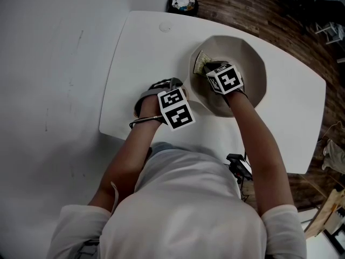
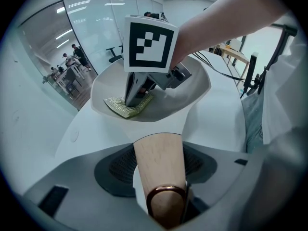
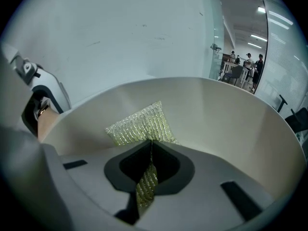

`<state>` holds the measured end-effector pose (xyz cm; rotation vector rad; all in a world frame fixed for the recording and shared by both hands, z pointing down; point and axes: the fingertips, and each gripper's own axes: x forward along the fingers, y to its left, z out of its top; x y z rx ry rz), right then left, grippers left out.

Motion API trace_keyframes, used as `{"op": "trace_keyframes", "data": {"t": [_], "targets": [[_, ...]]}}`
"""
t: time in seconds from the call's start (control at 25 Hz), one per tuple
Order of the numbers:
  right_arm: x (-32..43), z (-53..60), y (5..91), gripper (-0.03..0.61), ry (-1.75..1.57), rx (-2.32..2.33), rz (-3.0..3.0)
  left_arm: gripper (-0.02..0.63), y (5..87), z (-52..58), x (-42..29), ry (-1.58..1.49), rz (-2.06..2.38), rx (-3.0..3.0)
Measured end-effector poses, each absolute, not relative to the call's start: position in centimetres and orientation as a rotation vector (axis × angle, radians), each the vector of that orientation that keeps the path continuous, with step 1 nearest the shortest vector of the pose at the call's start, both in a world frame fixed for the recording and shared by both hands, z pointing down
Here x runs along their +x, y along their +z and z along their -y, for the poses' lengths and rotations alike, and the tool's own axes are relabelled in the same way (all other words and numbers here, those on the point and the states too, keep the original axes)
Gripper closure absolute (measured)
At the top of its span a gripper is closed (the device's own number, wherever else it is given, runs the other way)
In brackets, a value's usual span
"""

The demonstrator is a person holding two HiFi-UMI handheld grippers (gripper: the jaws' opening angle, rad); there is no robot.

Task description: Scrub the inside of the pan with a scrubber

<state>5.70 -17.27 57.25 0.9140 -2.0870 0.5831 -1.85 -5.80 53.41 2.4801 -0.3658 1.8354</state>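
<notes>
A cream pan [image 1: 253,72] sits on the white table [image 1: 135,53], its wooden handle [image 2: 159,165] pointing toward me. My left gripper [image 1: 164,93] is shut on that handle, seen close up in the left gripper view with a copper ring [image 2: 166,198] at its end. My right gripper [image 1: 211,68] is inside the pan, shut on a yellow-green glittery scrubber [image 3: 142,126] pressed against the pan's inner wall [image 3: 216,124]. From the left gripper view the scrubber [image 2: 122,107] lies on the pan's left inner side under the right gripper [image 2: 137,95].
A small black bin [image 1: 183,4] with rubbish stands on the wooden floor beyond the table's far edge. A round cap [image 1: 165,27] is set into the tabletop near the far left. Glass partitions and people in an office [image 2: 67,66] show far behind.
</notes>
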Motion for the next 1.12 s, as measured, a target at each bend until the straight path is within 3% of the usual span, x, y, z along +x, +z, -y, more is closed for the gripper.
{"op": "trace_keyframes", "data": {"t": [1.12], "targets": [[4.2,8.8,57.0,0.552,1.017,0.427,2.086,0.357,53.5,5.8,-1.8,1.792,0.461,2.433]]}}
